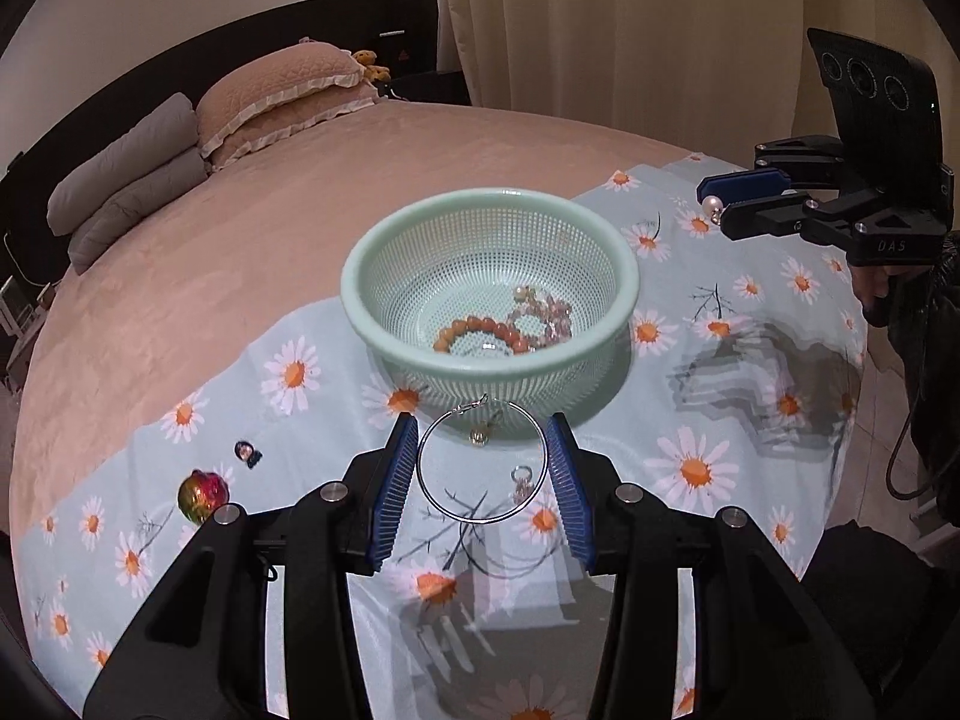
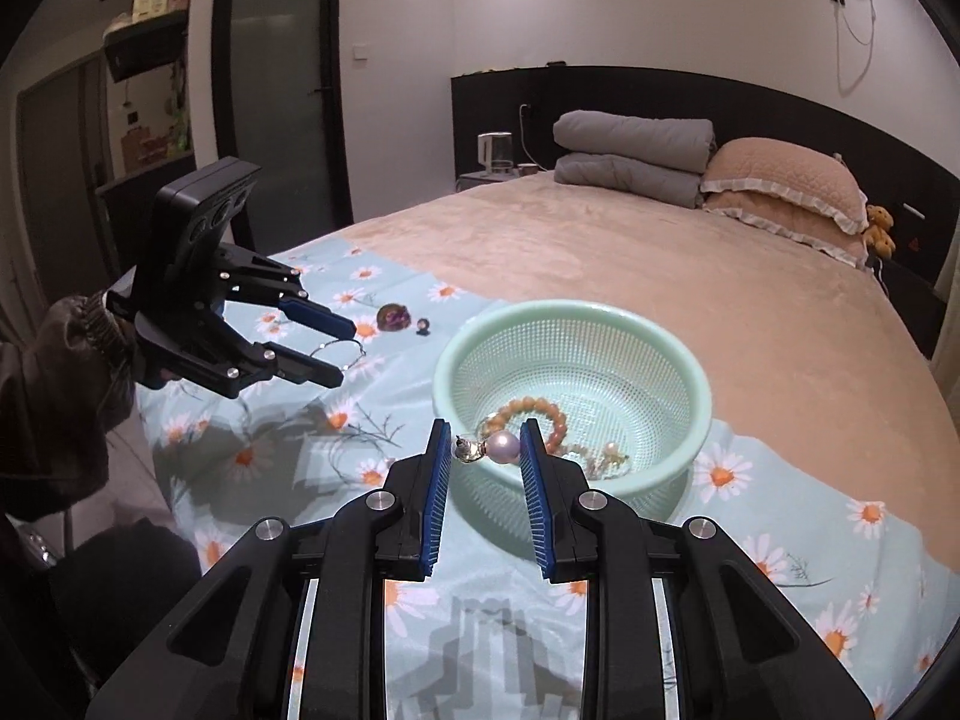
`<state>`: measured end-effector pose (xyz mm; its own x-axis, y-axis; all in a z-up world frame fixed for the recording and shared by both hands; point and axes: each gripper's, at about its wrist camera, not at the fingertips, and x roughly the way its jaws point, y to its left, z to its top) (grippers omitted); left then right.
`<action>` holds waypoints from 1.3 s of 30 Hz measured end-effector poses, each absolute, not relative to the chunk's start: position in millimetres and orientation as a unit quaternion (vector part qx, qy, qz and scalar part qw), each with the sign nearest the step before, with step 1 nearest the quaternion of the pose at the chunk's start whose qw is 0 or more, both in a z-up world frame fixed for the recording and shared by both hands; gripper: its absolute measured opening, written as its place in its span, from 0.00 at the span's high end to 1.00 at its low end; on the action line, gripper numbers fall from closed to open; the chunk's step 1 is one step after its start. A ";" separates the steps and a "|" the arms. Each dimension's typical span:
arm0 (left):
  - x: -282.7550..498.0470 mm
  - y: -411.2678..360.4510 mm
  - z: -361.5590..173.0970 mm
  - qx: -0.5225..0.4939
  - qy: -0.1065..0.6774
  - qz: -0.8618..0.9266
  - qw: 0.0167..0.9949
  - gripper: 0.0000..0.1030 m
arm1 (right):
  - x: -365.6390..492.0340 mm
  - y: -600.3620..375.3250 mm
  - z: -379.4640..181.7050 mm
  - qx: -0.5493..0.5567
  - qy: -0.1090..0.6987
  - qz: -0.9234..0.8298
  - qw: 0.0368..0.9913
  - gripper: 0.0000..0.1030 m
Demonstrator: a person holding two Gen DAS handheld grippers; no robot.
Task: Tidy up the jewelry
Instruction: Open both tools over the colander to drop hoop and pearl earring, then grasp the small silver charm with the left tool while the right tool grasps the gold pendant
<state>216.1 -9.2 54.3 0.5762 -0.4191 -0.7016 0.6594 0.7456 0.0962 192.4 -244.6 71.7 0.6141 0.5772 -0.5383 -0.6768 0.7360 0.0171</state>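
The only lettering you can read is "DAS", pale capitals on the black plastic body of your right gripper (image 1: 714,204), seen from the left wrist camera near that picture's right edge, just below its upright black camera block (image 1: 882,120).

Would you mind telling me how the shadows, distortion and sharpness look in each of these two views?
Left wrist view: strong fisheye bending with dark corners, layered shadows on the floral cloth, hoop earring sharp. Right wrist view: same distortion, stepped shadow below the left gripper, pearl earring crisp, basket clear.
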 end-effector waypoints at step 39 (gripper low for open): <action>242.3 -37.0 54.2 0.163 0.312 -0.296 0.888 0.08 | 242.2 -262.0 47.7 -0.028 0.249 0.244 0.937 0.18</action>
<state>242.3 -37.0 54.2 0.6309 -0.4235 -0.6501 0.6267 0.7721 0.1052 242.2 -262.0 47.7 0.7562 0.4436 -0.4809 -0.4716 0.8791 0.0694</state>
